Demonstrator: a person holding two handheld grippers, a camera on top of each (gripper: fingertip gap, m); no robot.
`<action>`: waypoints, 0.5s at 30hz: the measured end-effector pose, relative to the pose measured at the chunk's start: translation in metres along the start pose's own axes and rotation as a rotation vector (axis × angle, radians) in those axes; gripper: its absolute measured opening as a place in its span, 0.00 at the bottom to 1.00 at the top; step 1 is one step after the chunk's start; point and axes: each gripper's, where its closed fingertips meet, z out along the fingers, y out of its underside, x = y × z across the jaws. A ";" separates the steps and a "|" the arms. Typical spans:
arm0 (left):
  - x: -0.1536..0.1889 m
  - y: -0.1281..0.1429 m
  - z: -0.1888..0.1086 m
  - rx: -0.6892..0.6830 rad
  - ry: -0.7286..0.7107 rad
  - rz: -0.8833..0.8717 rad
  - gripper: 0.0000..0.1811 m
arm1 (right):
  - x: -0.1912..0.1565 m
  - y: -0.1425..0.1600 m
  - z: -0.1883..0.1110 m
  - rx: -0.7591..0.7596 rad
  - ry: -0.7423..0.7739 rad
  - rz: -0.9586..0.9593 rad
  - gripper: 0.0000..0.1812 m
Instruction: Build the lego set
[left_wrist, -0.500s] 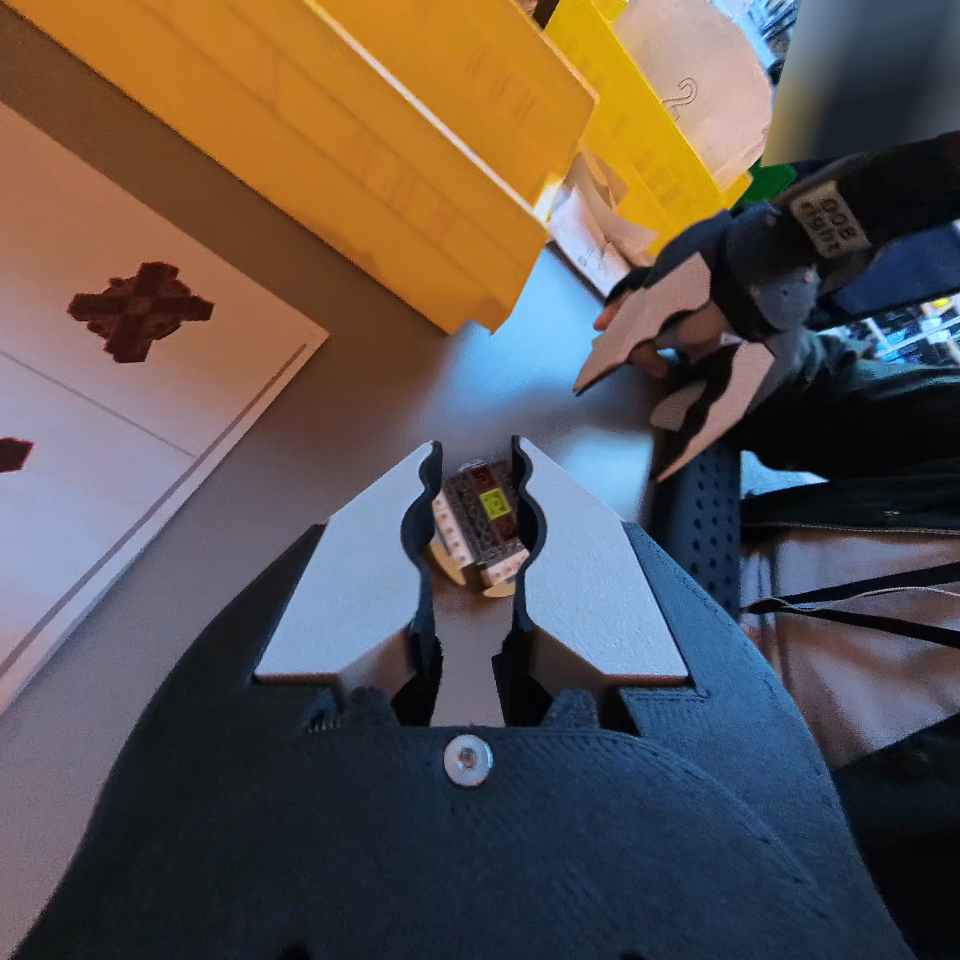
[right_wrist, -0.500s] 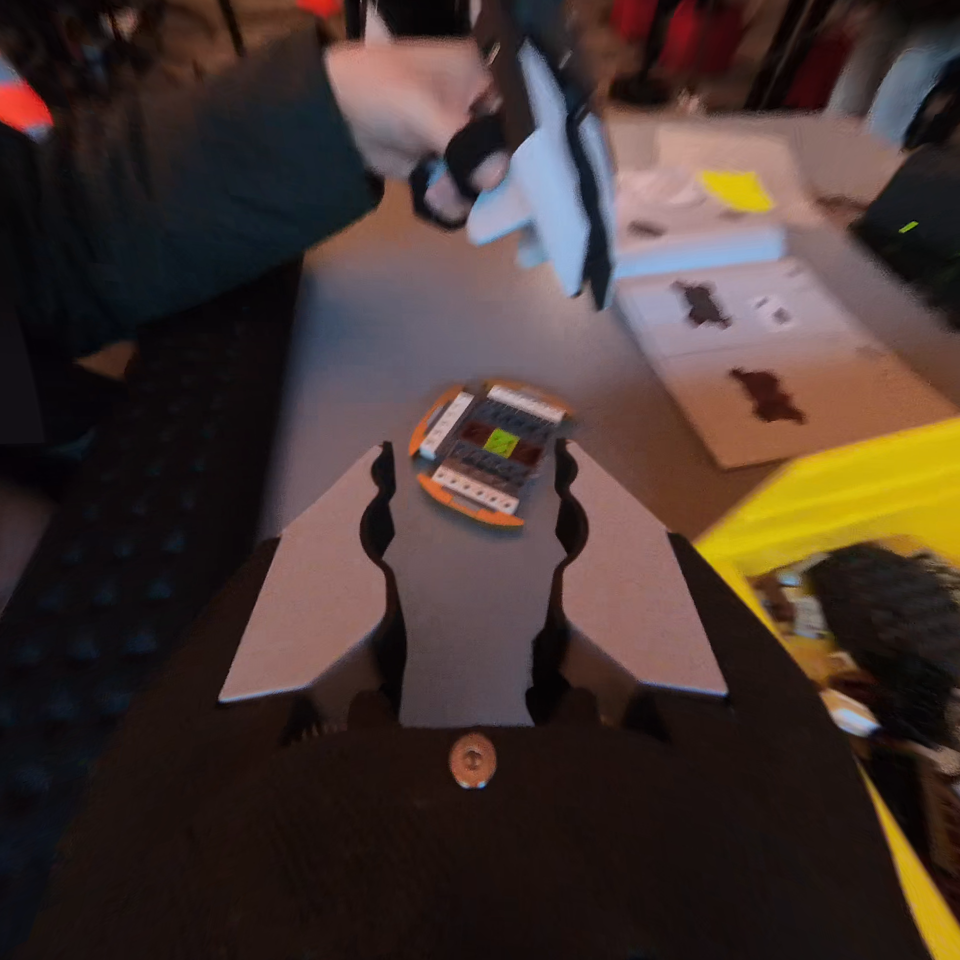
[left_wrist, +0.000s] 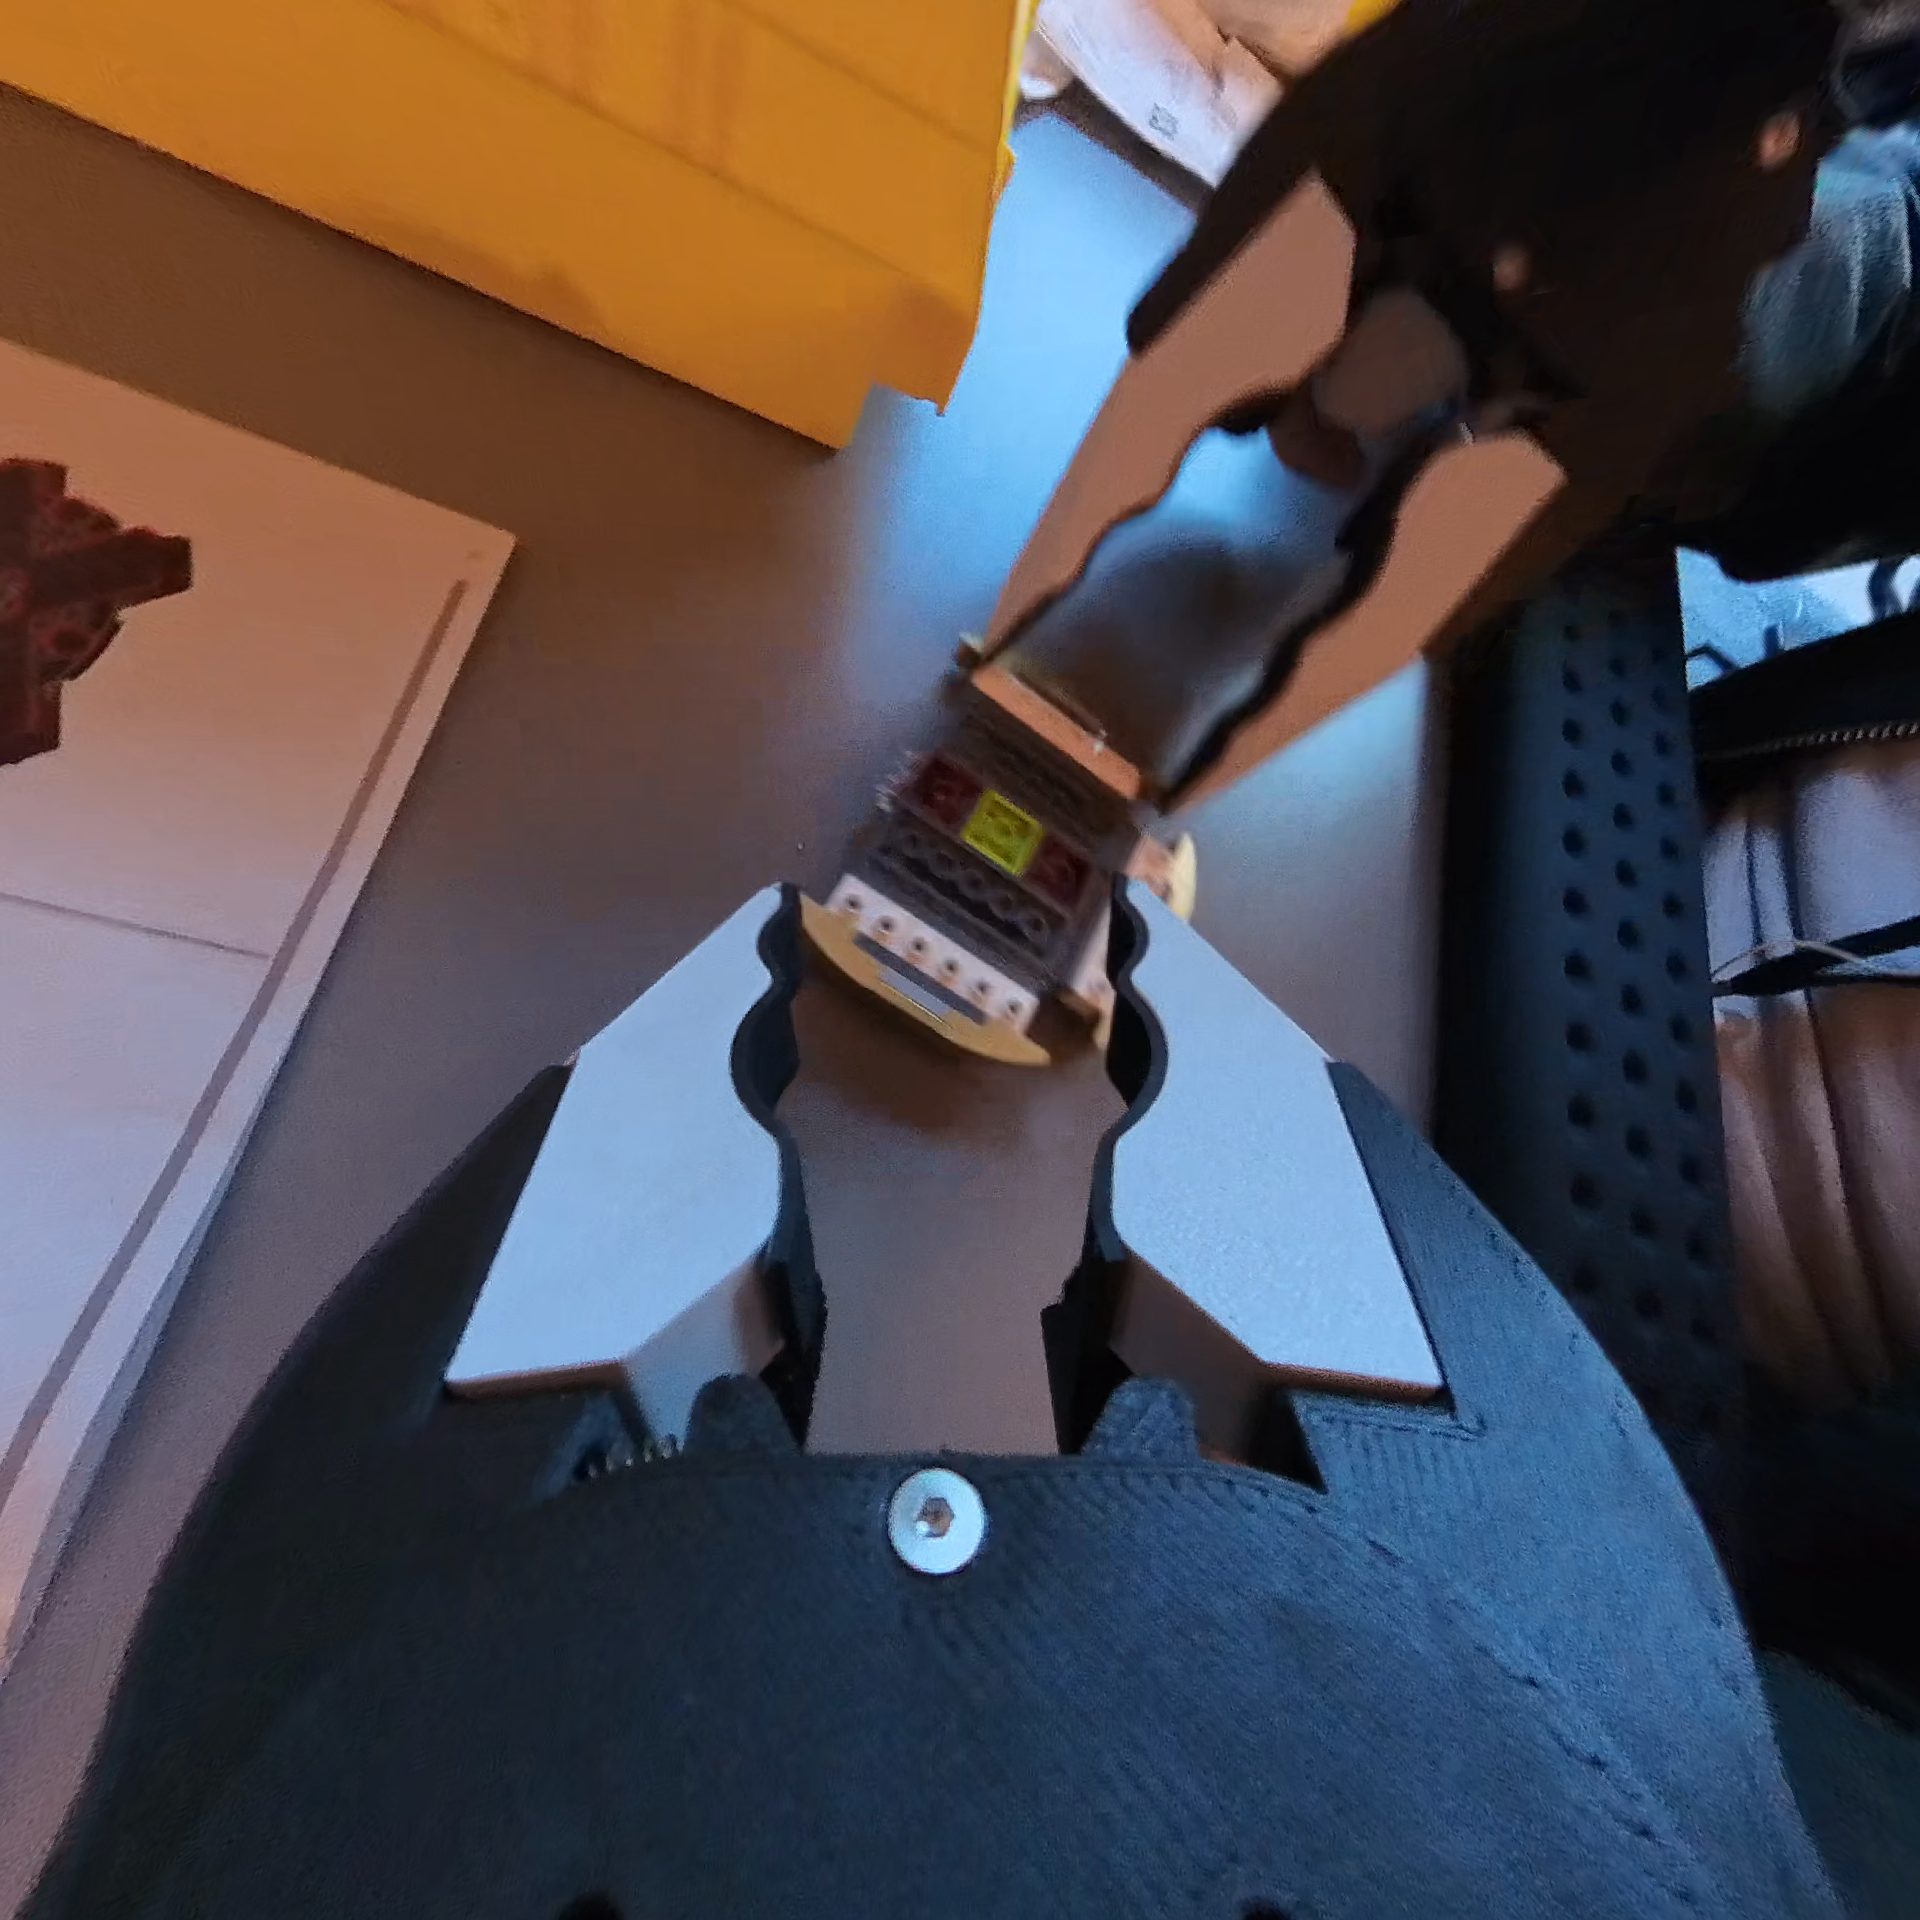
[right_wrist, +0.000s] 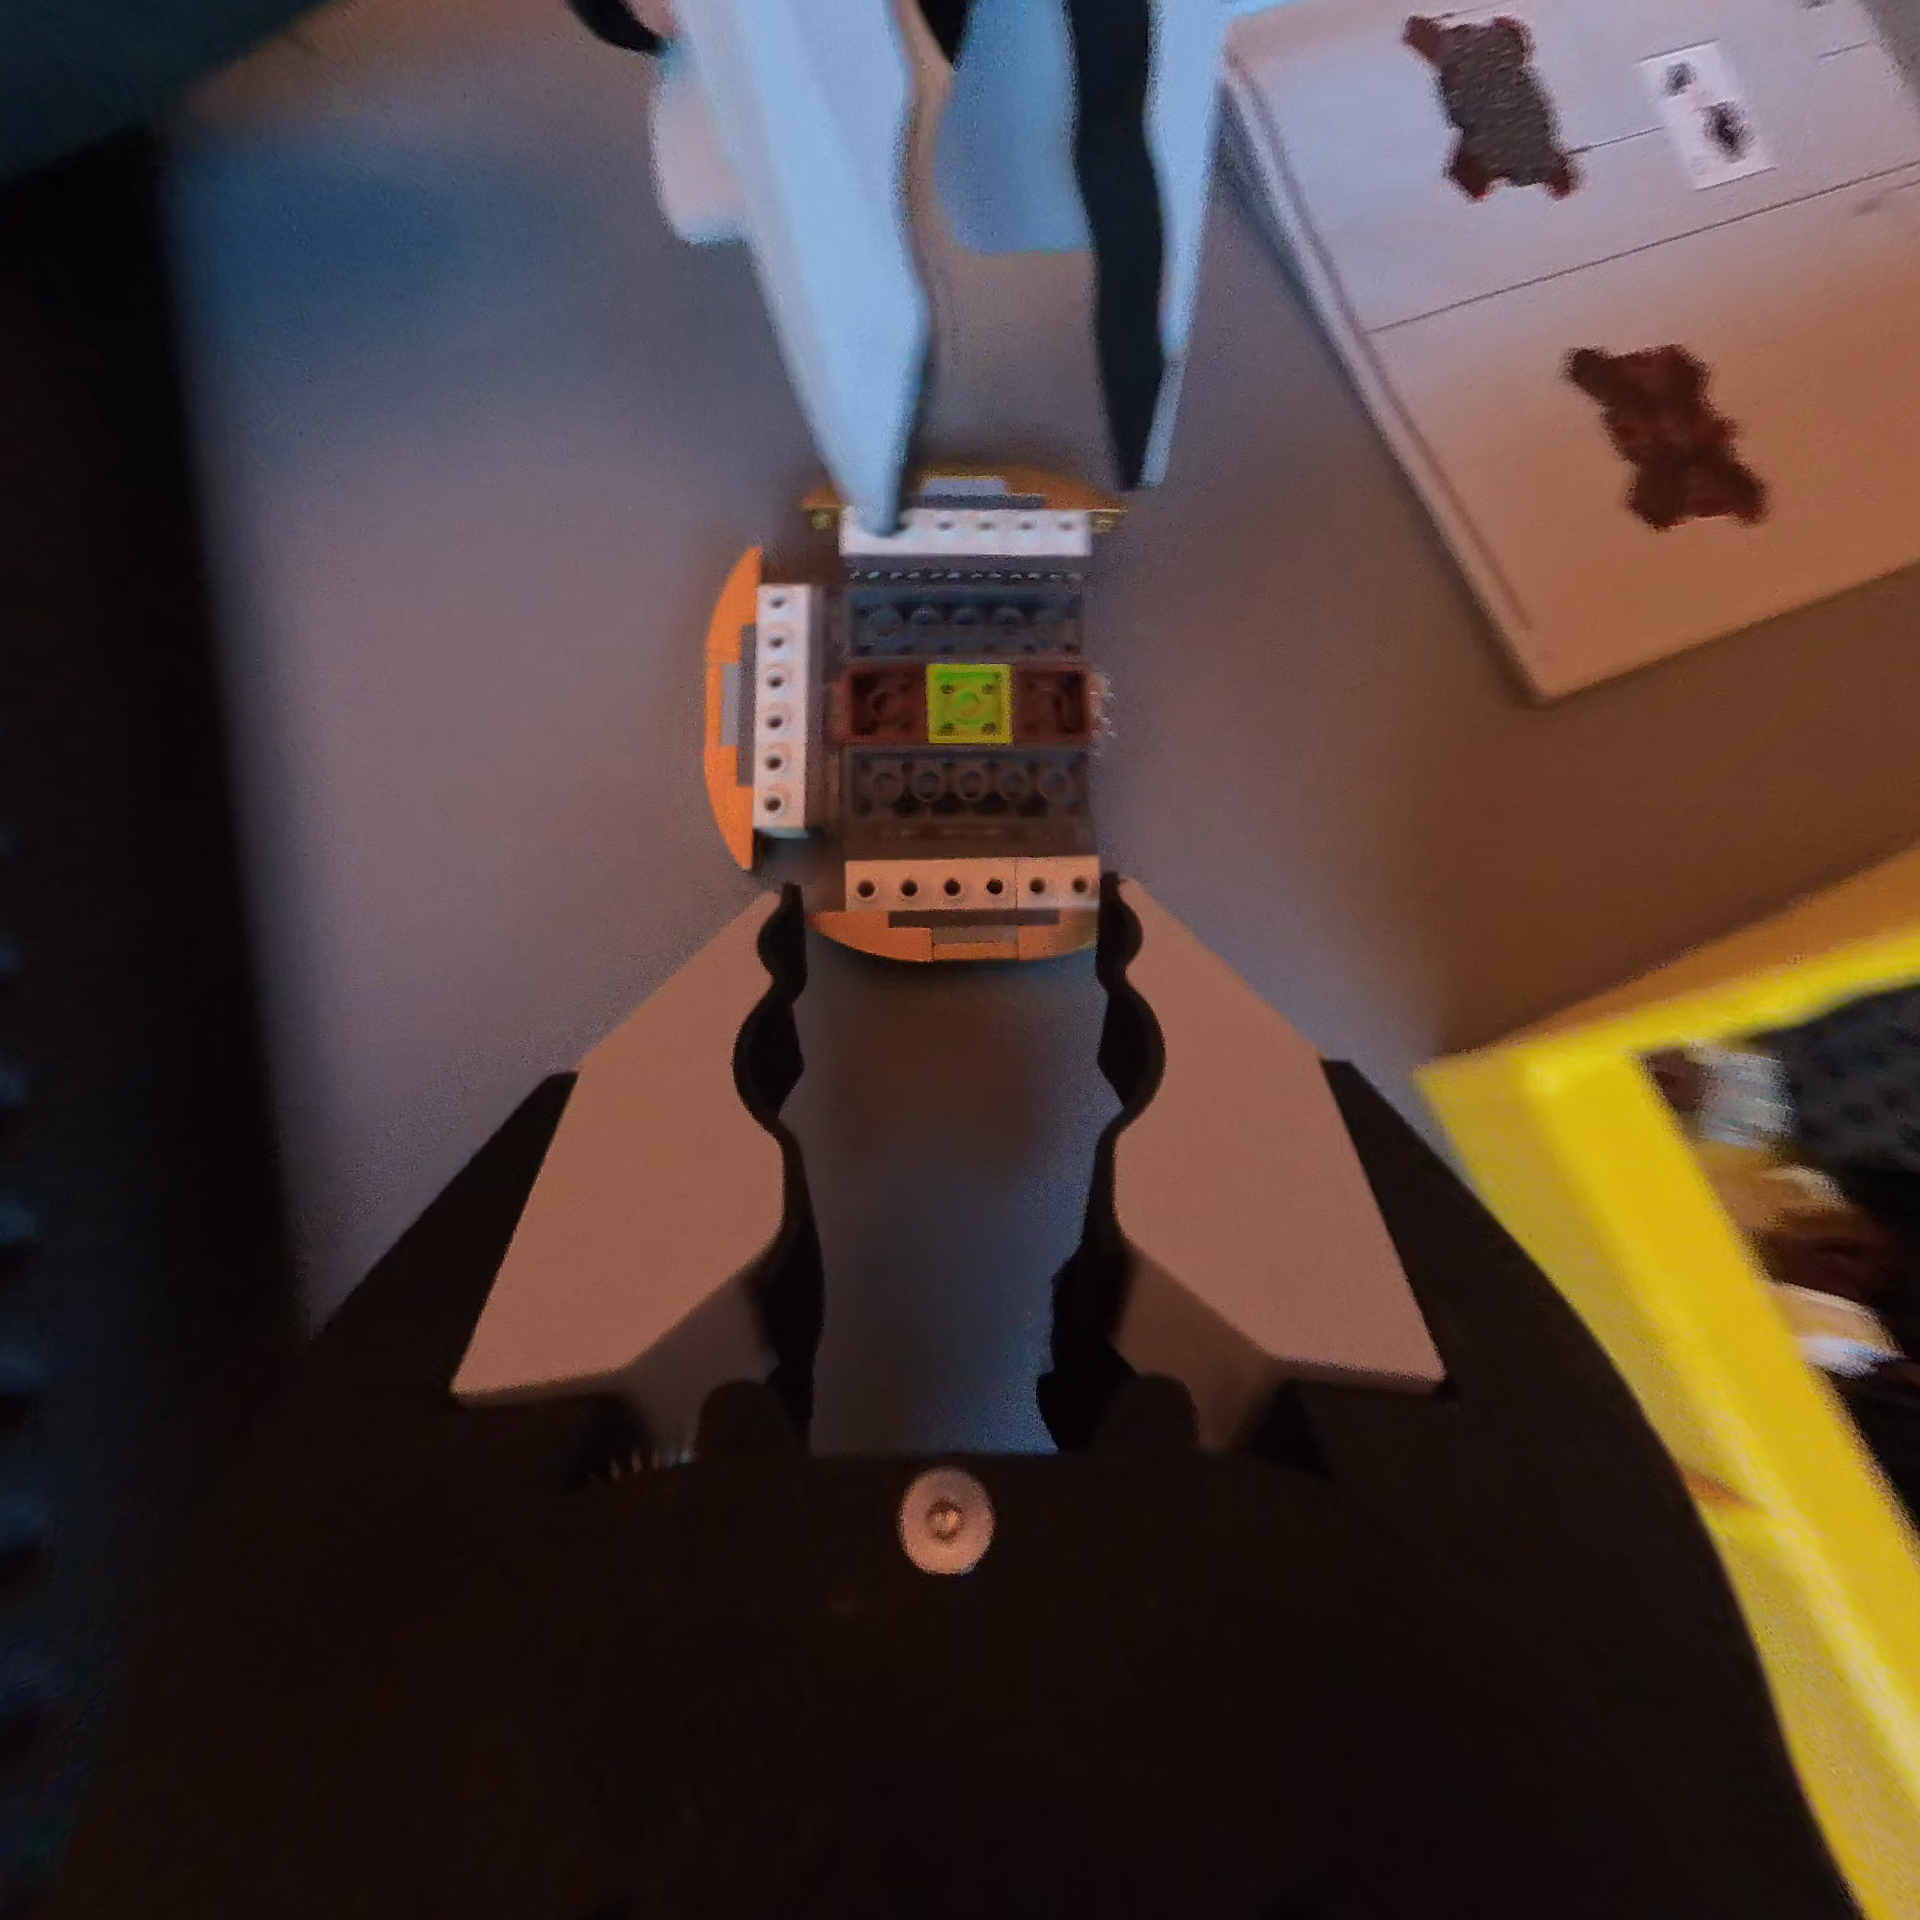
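Note:
The lego model (right_wrist: 966, 707) lies flat on the grey table: a round orange base with white strips, grey plates, dark red bricks and a lime tile in the middle. It also shows in the left wrist view (left_wrist: 977, 862). My right gripper (right_wrist: 948, 902) is open, its tips at the two near corners of the model. My left gripper (right_wrist: 1008, 488) comes down from the far side, open, one fingertip (right_wrist: 883, 499) resting on the far white strip. In the left wrist view my left gripper (left_wrist: 951, 909) straddles one end of the model and the right gripper (left_wrist: 1086, 717) stands at the other end.
A yellow bin (right_wrist: 1662, 1299) with loose parts stands right of the right gripper, and more yellow bins (left_wrist: 623, 156) stand behind. A white instruction sheet (right_wrist: 1558, 364) lies beside the model. A black perforated mat (left_wrist: 1610, 935) runs along the table's edge. Some 7 cm of space lies between my two pairs of fingers.
Both grippers have closed in on the model from opposite ends. The left gripper has come down from the air and its jaws have opened wider.

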 end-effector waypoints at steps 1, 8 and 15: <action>0.002 0.000 0.000 -0.001 0.002 0.022 0.33 | 0.008 0.001 -0.006 0.005 0.026 -0.040 0.27; 0.003 0.001 0.006 -0.039 -0.069 0.154 0.34 | 0.007 -0.001 -0.005 0.064 -0.019 -0.195 0.32; 0.000 0.003 0.012 -0.079 -0.114 0.224 0.37 | 0.008 -0.003 0.000 0.064 -0.043 -0.288 0.36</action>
